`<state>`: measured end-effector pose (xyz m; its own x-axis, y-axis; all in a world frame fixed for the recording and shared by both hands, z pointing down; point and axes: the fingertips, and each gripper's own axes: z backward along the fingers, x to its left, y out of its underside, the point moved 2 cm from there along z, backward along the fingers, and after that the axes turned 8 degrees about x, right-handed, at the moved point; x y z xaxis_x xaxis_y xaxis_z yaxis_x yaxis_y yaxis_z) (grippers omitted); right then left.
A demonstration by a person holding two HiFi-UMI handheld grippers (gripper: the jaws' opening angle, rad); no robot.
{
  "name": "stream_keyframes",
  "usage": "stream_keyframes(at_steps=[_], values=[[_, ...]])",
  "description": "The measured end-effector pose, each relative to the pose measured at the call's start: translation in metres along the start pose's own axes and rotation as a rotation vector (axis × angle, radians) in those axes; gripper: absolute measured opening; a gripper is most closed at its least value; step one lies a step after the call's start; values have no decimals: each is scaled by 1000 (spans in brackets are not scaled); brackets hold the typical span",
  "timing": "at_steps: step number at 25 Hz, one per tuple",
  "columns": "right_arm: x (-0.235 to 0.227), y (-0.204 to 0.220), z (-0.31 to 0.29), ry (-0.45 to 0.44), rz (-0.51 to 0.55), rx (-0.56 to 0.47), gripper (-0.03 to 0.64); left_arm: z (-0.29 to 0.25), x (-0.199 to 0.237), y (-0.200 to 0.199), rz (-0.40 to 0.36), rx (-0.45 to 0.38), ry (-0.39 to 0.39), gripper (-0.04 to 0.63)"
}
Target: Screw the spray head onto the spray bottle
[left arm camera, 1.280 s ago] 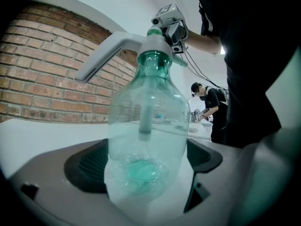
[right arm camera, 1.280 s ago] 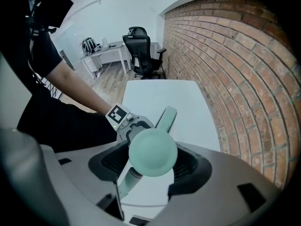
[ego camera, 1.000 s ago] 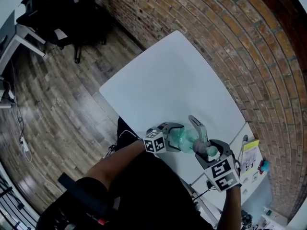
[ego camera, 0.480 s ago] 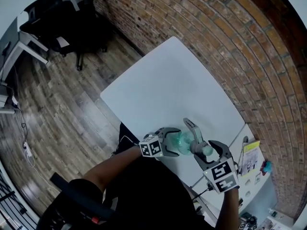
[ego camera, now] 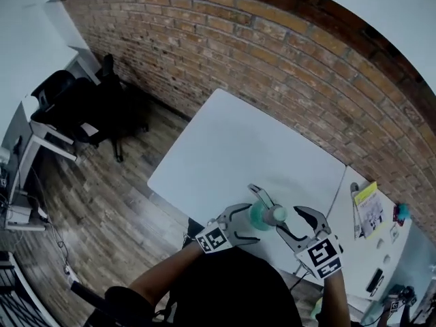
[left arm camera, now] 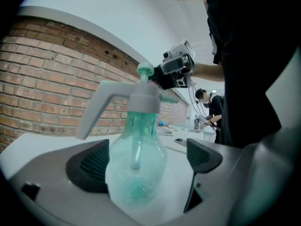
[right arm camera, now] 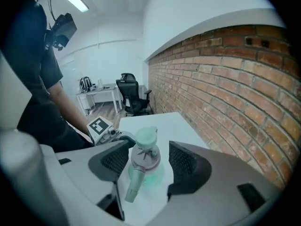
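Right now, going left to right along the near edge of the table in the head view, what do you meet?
Left gripper → spray bottle → right gripper → yellow paper on the neighbouring surface.

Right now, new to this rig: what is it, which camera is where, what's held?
No robot: a person holds a two-jaw gripper in each hand. The head view comes from a camera on the person's head; the other two cameras ride on the grippers, looking along their jaws. On the white table seems to stand a green spray bottle with its grey spray head on top. The left gripper brackets the bottle, the right gripper the head, both with jaws apart, gripping nothing.
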<state>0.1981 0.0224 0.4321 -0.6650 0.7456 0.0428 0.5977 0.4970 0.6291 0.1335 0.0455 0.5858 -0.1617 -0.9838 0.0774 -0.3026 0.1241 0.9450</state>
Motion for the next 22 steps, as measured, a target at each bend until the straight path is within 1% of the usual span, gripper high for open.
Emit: stream_keyframes(at_steps=[2,4,7,9,11,14,15,17,20,22], values=[[3,5,12,26,-6,-82,262,7,1,-15,25,-30,-27,511],[3,10,25,73,-42,-162,262,16,3,-34,41,-63,-55,511],[-1,14,42,172,-147,-299,262,27,3,-61,46,-105,-81,511],[-3,17,52,239,-211,-372,262,31,2,-78,43,-132,-101,511],[1,21,62,279,-260,-435,262,34,-1,-96,65,-159,-134,511],[9,23,74,337,-287,-495,262,42,2,-120,144,-202,-188,511],[8,23,77,365,-295,-509,262,45,6,-128,157,-224,-202,511],[3,22,81,405,-322,-543,262,50,11,-141,136,-259,-213,511],[3,23,82,416,-335,-568,262,51,8,-149,96,-238,-206,509],[9,23,82,416,-315,-563,262,53,2,-151,96,-229,-204,508]])
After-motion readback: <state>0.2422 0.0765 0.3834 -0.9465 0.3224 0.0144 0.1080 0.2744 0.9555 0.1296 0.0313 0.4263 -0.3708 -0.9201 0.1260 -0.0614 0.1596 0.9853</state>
